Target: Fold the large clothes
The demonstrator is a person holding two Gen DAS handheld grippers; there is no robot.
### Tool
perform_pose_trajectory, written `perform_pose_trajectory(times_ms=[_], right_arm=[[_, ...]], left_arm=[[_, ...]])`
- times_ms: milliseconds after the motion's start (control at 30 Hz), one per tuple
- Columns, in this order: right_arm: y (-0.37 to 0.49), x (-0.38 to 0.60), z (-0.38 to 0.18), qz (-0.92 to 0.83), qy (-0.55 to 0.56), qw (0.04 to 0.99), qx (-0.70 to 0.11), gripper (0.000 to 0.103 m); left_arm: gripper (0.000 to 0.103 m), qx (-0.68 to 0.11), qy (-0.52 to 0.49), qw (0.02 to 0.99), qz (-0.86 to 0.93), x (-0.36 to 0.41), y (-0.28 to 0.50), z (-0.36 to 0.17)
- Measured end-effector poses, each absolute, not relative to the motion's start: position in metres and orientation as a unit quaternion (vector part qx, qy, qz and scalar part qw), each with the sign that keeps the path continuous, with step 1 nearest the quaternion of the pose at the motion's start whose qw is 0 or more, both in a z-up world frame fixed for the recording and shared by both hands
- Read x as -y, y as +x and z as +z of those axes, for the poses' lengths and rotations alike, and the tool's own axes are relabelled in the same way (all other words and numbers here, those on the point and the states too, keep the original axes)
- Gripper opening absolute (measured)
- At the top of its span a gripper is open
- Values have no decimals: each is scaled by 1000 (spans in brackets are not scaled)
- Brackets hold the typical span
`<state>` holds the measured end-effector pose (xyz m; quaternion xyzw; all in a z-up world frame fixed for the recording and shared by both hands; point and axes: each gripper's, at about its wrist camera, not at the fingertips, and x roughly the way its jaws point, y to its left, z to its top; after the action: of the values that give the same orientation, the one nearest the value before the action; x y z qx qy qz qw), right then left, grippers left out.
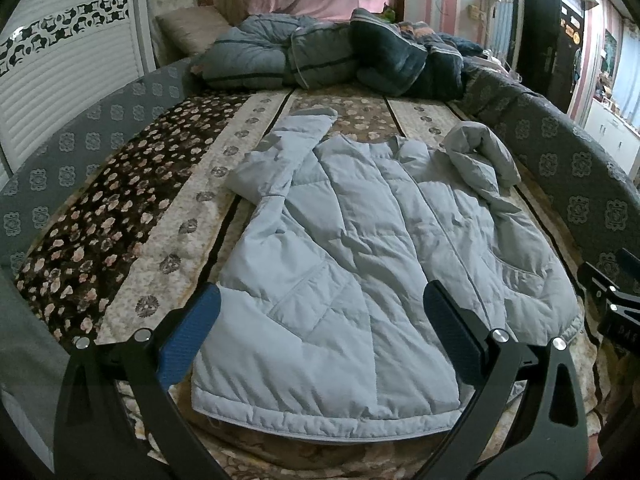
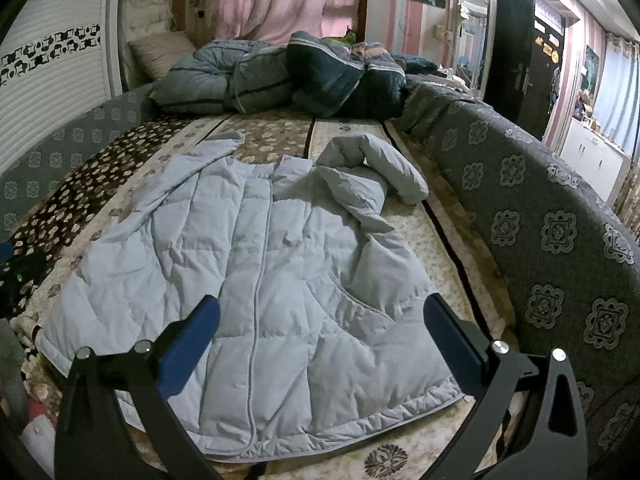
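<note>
A light blue quilted puffer jacket [image 1: 360, 248] lies flat on the bed, hem toward me, collar at the far end. It also shows in the right wrist view [image 2: 248, 272]. Its left sleeve [image 1: 292, 144] is folded in along the body. Its right sleeve [image 2: 380, 172] lies bunched near the right shoulder. My left gripper [image 1: 320, 308] is open and empty above the hem's left half. My right gripper [image 2: 320, 320] is open and empty above the hem's right half; part of it shows at the right edge of the left wrist view [image 1: 616, 292].
The bed has a floral blanket [image 1: 132, 216] and a grey patterned padded rail on the right [image 2: 552, 240] and left [image 1: 80, 148]. Rolled dark quilts [image 1: 328, 56] and a pillow [image 1: 188, 28] lie at the far end. A white wardrobe [image 1: 60, 60] stands at the left.
</note>
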<state>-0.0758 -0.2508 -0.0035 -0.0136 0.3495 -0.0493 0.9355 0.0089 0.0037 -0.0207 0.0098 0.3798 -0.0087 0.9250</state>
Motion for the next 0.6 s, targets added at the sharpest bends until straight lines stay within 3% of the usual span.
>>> perform_pose_trajectory(times_ms=[600], right_arm=[[-70,255,7,-36,-22,943,-331,101]], left_arm=[[100,-371,2,928,-24,-3,32,-19]])
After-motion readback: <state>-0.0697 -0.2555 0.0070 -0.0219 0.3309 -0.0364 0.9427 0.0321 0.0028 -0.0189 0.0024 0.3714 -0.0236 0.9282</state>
